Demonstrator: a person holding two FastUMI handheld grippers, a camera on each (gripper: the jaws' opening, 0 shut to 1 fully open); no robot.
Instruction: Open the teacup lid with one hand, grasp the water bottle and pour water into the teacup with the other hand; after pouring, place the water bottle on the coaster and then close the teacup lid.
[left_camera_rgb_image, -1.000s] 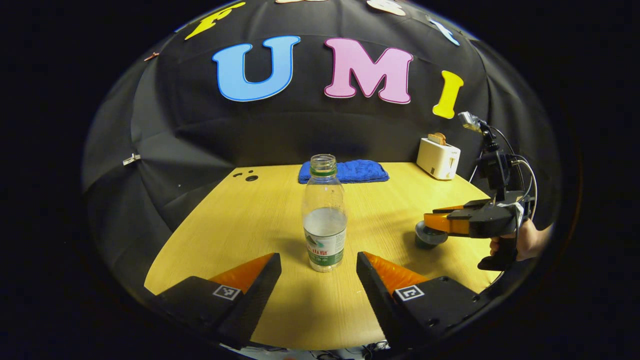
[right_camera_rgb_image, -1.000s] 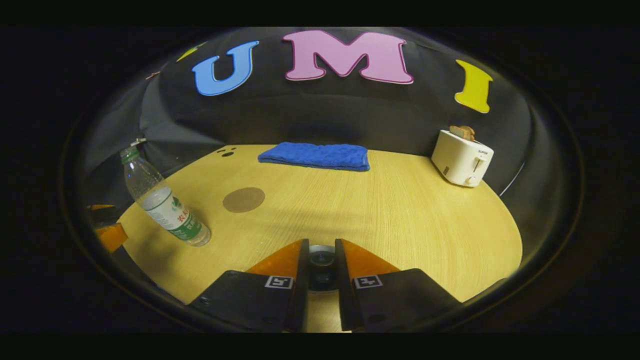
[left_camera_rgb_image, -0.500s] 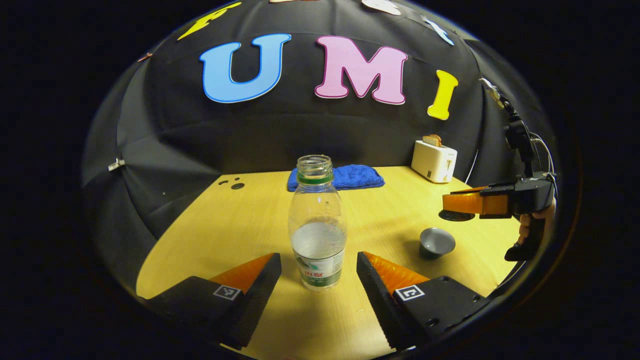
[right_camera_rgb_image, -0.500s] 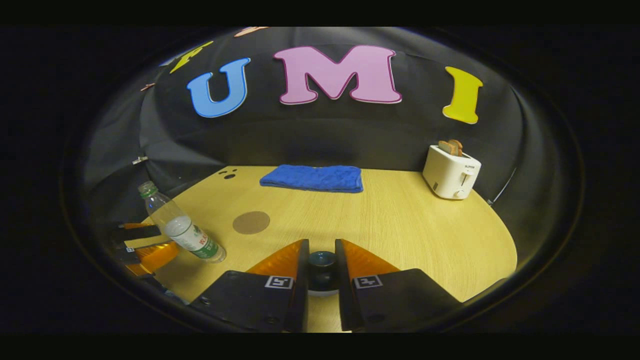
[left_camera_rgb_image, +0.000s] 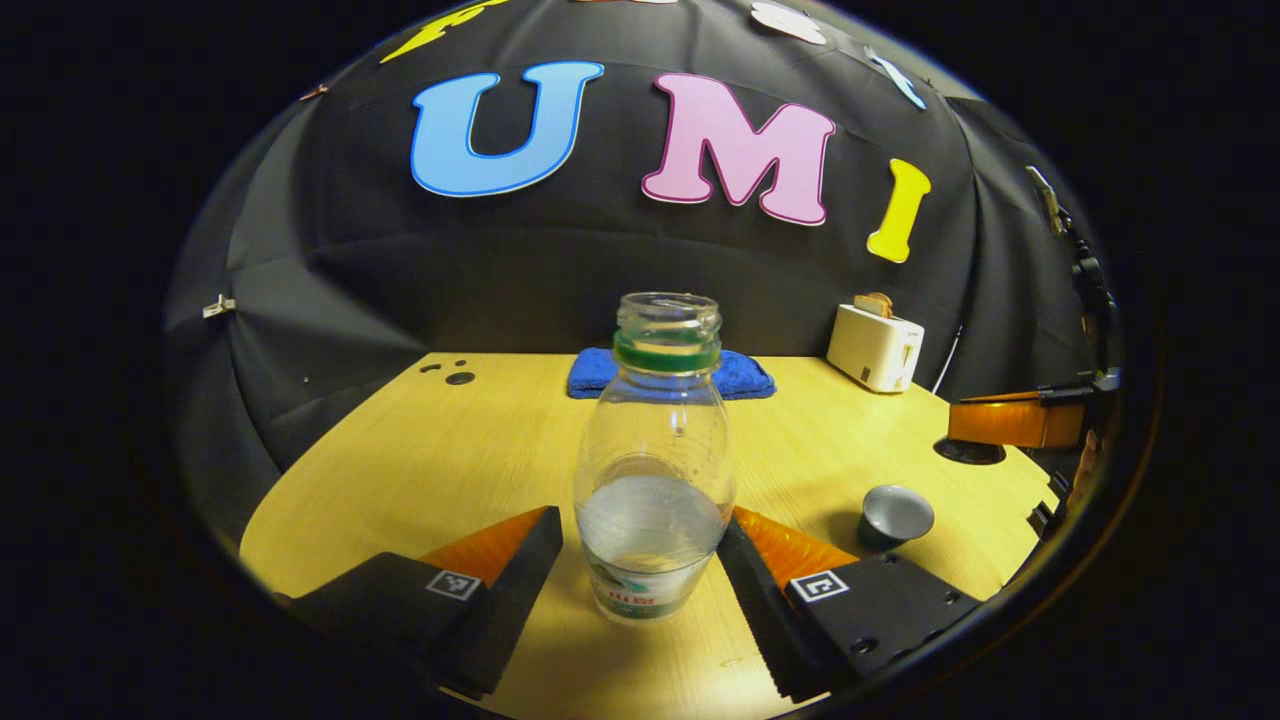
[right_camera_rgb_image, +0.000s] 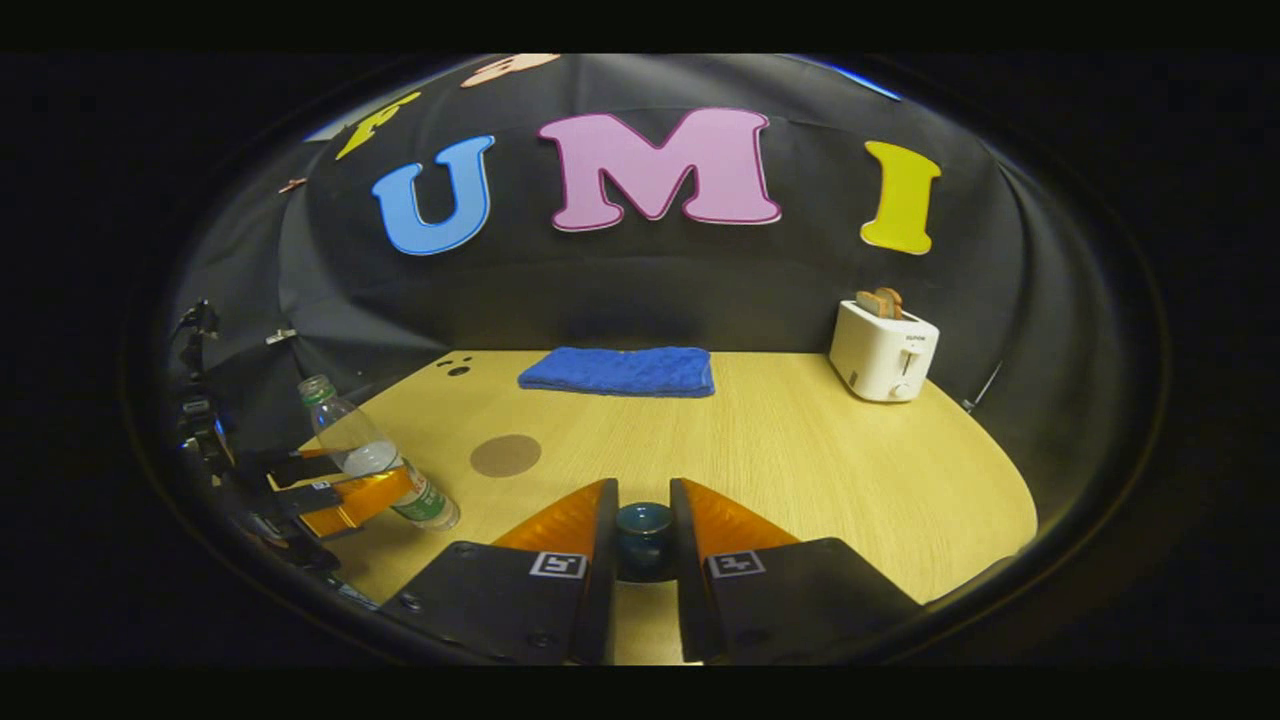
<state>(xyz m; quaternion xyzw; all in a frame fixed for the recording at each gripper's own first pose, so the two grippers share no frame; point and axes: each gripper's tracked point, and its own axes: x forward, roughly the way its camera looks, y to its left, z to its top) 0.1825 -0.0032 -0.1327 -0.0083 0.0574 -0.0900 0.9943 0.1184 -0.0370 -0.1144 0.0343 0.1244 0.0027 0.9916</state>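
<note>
Our left hand-held gripper (left_camera_rgb_image: 640, 545) is spread around the water bottle (left_camera_rgb_image: 652, 470), left of the uncovered teacup (left_camera_rgb_image: 893, 515); we should squeeze squarely low on it. Our right hand-held gripper (right_camera_rgb_image: 643, 525) pinches the lid (right_camera_rgb_image: 643, 530).

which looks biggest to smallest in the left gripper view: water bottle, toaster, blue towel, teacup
1. water bottle, though it is nearest the camera
2. blue towel, partly hidden behind the bottle
3. toaster
4. teacup

Towel against toaster is close, so unsure.

Wooden table (right_camera_rgb_image: 800, 450), black cloth wall (right_camera_rgb_image: 640, 290)
</note>
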